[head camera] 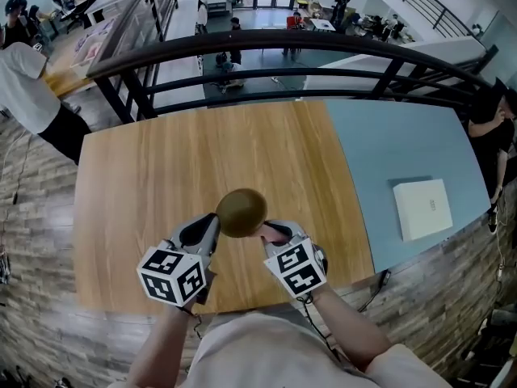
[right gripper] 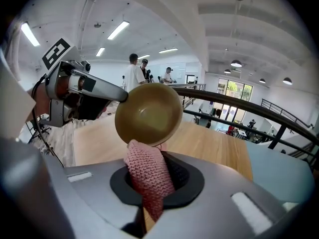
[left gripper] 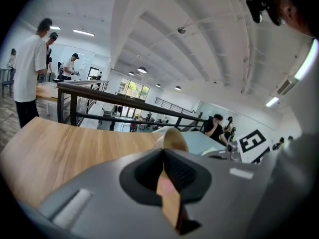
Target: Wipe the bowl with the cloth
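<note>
i see the bowl (head camera: 241, 212) held up in the air above the near edge of the wooden worktop (head camera: 161, 176), about midway along that edge, between my two tools. the left gripper (head camera: 215, 223) is pressed together on the bowl's rim: in the left gripper view the thin brown wall runs straight through the closed jaws, one pad inside and one outside. the bowl is tipped on its side, its mouth facing the right gripper (head camera: 271, 232), so in the right gripper view i look straight into its brown hollow.

the right gripper pinches the cloth (right gripper: 147, 176), a pink knitted piece bunched upright between its jaws. the cloth's top end meets the bowl's lower rim in that view; i cannot tell whether it presses on it.

to the right the wood joins a blue section (head camera: 404, 136) of the worktop, and a white box (head camera: 422, 208) lies flat there near its near right corner, well apart from the bowl. a dark railing (head camera: 283, 43) runs past the far edge.
</note>
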The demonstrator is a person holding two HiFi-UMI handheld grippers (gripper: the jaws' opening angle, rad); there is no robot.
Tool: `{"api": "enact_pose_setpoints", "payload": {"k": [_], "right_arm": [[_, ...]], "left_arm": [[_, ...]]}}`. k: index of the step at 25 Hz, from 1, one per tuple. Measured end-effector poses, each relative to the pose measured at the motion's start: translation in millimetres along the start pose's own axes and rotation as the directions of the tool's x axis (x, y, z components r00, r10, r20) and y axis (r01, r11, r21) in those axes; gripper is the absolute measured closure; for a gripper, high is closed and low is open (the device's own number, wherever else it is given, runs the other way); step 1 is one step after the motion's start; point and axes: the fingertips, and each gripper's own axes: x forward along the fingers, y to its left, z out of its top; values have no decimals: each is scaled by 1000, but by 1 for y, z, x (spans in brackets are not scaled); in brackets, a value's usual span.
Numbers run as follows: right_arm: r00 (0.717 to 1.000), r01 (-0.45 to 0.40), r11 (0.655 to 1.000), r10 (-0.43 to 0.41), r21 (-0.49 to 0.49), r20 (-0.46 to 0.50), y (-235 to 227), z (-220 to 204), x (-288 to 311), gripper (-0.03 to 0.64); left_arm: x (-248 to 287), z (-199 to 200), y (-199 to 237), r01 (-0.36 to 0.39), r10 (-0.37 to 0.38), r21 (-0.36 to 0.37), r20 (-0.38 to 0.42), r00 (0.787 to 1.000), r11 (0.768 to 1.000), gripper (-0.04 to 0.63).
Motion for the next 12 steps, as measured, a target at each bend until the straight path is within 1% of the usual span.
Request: {"api": "enact_pose_setpoints", "payload": {"k": [4, 8, 12], "right_arm": [[1000, 24, 1000, -24, 15, -8, -8, 5, 0, 598], [1000, 29, 999, -29, 23, -9, -15, 8, 0, 598], [1000, 24, 998, -23, 62, -15, -20, 7, 3, 598]], "left_arm": [[-5, -1, 8, -20, 20, 15, -9, 1000, 1000, 591], [-3, -2, 4, -12, 13, 44, -18, 1000, 999, 591], [-10, -5, 4, -8, 11, 71, -35, 999, 997, 591]]}}
